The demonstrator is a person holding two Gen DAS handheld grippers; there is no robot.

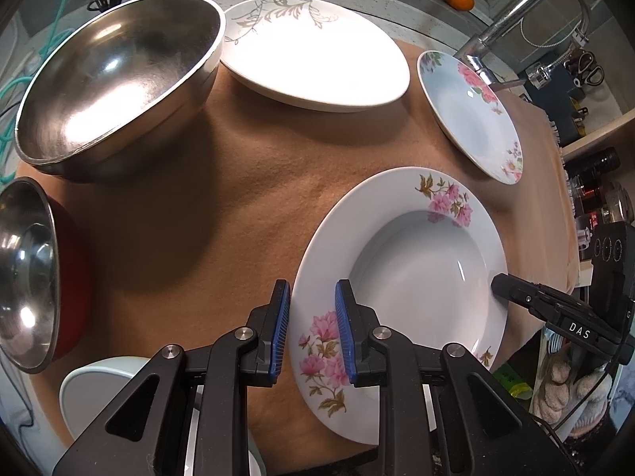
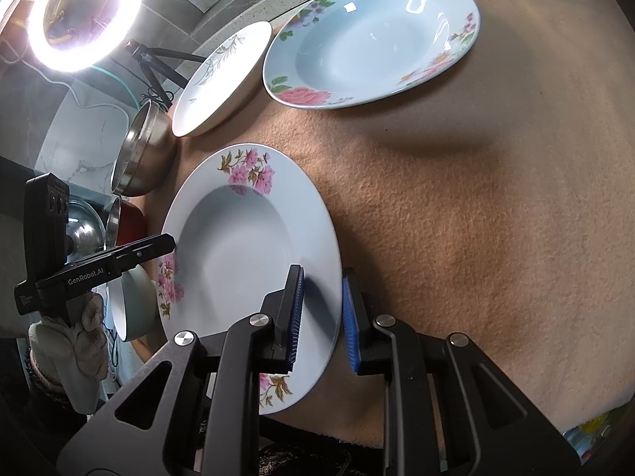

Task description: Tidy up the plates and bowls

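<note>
A white deep plate with pink flowers (image 1: 416, 261) (image 2: 246, 246) lies on the brown cloth. My left gripper (image 1: 311, 329) straddles its near-left rim, jaws apart, one finger outside and one inside. My right gripper (image 2: 321, 317) straddles the opposite rim, jaws apart; its tip shows in the left wrist view (image 1: 502, 281), and the left gripper's tip shows in the right wrist view (image 2: 158, 244). A pale blue flowered plate (image 1: 468, 115) (image 2: 369, 39), a white leaf-pattern plate (image 1: 313, 51) (image 2: 222, 79) and a large steel bowl (image 1: 115, 83) (image 2: 139, 150) stand farther back.
A steel bowl with a red outside (image 1: 35, 277) (image 2: 123, 226) and a white bowl (image 1: 95, 388) (image 2: 135, 301) sit at the left. A chrome faucet (image 1: 516, 20) rises at the back right. The cloth's edge (image 1: 563, 206) drops off at the right. A ring light (image 2: 85, 12) glares.
</note>
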